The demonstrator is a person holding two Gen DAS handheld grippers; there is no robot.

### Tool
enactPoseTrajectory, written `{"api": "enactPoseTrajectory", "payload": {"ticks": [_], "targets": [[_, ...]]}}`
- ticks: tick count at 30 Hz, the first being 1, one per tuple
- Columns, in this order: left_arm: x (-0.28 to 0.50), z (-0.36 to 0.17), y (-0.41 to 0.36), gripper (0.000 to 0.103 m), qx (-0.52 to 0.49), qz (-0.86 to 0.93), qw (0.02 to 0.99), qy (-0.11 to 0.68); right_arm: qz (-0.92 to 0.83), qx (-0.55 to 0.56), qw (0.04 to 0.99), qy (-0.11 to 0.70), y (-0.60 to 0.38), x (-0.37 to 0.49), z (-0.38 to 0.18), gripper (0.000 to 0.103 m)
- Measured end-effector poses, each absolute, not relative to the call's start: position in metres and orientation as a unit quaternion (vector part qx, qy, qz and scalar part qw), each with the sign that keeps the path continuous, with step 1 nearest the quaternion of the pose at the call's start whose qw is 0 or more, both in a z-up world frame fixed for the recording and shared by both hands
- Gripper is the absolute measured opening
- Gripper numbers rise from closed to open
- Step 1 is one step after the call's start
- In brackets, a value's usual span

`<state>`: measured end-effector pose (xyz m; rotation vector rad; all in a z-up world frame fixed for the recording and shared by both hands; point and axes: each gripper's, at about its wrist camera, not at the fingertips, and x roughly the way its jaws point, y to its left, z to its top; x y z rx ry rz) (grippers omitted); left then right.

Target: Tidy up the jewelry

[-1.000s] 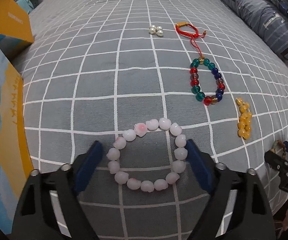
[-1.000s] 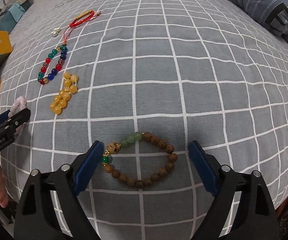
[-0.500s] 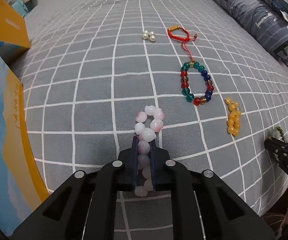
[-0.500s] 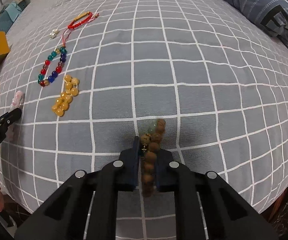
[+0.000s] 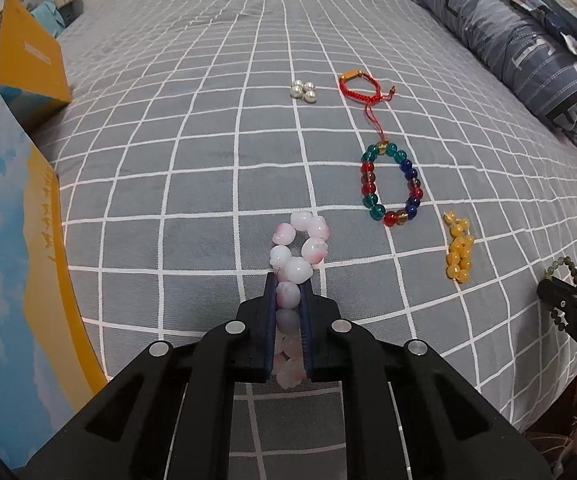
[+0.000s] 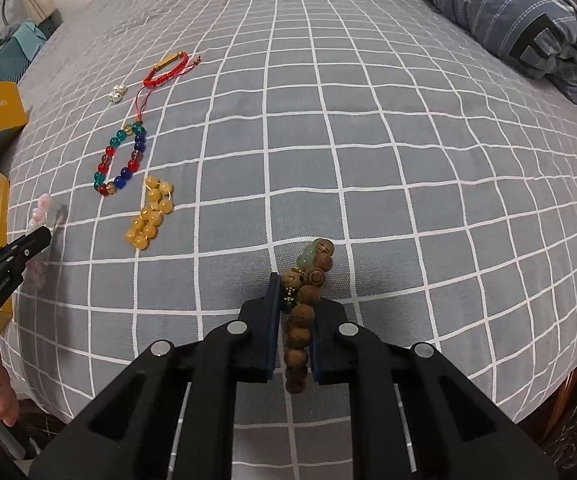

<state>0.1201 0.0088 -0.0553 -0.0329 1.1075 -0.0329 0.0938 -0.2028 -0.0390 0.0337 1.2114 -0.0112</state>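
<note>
Both cameras ride just behind their own grippers, looking steeply down and forward over the bed point(image 5: 208, 160), close above its grey checked cover. The left view sits nearer the yellow box point(image 5: 28, 60) at the bed's left edge; the right view stands further right, toward the folded quilt point(image 6: 528, 20). Both take in the multicoloured bead bracelet point(image 5: 390, 184) point(image 6: 122, 160), and each catches the other gripper at its side edge.
</note>
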Motion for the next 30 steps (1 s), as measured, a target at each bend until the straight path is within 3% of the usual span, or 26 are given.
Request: {"api": "enactPoseTrajectory", "payload": {"ticks": [16,30], "targets": [[0.112,-0.03,0.008,0.01,-0.022,-0.022,0.869,0.494,-0.005,0.015,0.834,0.551,-0.208,0.077,-0.019,0.01],[0.099,-0.001,0.008,0.01,-0.027,-0.026,0.89,0.454,0.01,0.021,0.873,0.488,-0.198,0.068,0.014,0.01]]}}
